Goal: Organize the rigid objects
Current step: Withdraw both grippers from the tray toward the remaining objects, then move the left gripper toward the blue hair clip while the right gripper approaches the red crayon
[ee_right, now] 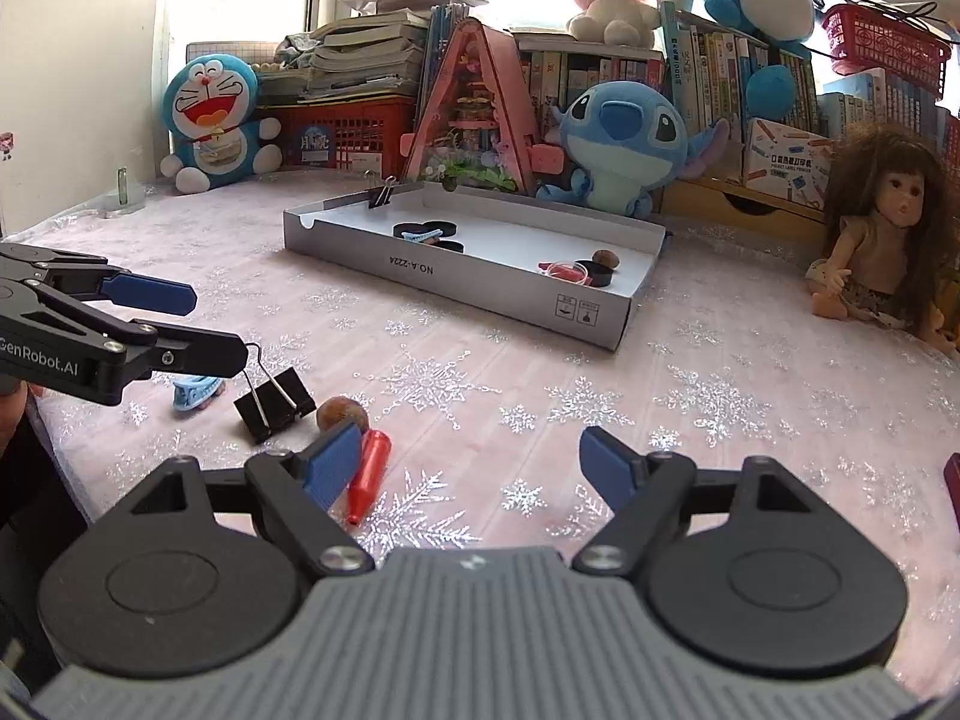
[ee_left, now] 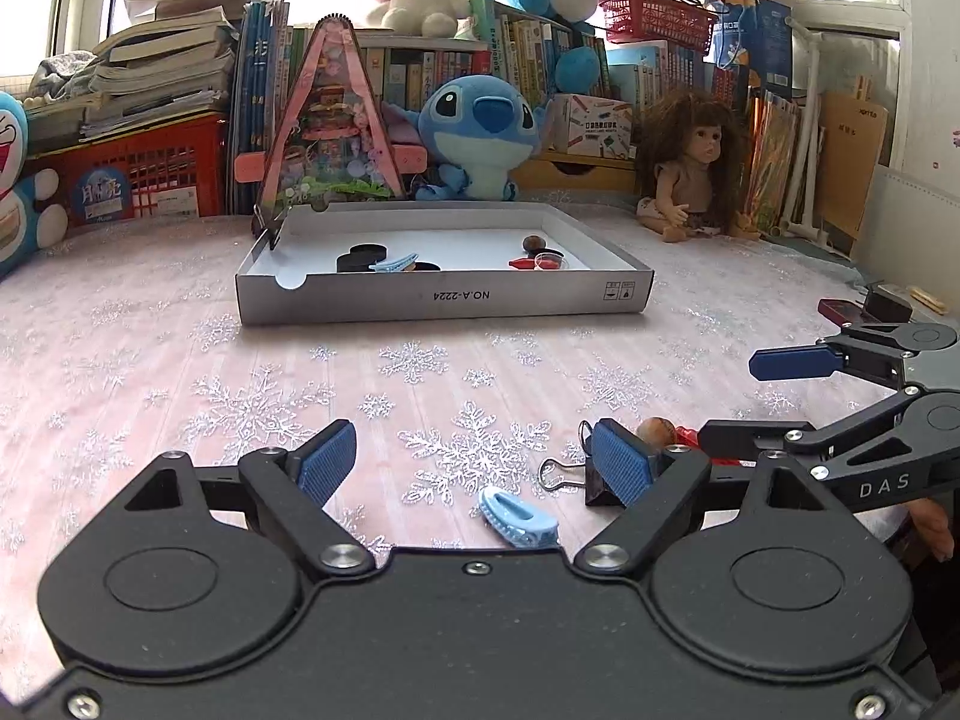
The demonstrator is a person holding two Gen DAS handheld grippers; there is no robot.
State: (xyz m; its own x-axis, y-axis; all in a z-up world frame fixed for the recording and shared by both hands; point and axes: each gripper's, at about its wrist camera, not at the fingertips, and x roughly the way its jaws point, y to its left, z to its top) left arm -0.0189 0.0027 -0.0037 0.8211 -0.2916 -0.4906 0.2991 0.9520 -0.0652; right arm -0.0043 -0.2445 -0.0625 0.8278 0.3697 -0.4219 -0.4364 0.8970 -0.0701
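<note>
Left wrist view: the empty left gripper (ee_left: 474, 465), jaws wide, hovers with the blue clip (ee_left: 519, 519) lying crosswise between its fingers on the table (ee_left: 180, 360), nearer than the equally wide, empty right gripper (ee_right: 474, 462).

The worktop (ee_right: 690, 372) is covered with a pale pink cloth printed with silver snowflakes. On its near part lie a light blue clip (ee_right: 195, 391), a black binder clip (ee_right: 275, 403), a brown nut (ee_right: 342, 413) and a red crayon-like piece (ee_right: 369, 471), all close together. Farther back rest a shallow grey cardboard tray (ee_right: 480, 279), a doll (ee_right: 876, 234) and a blue plush toy (ee_right: 624, 144).
</note>
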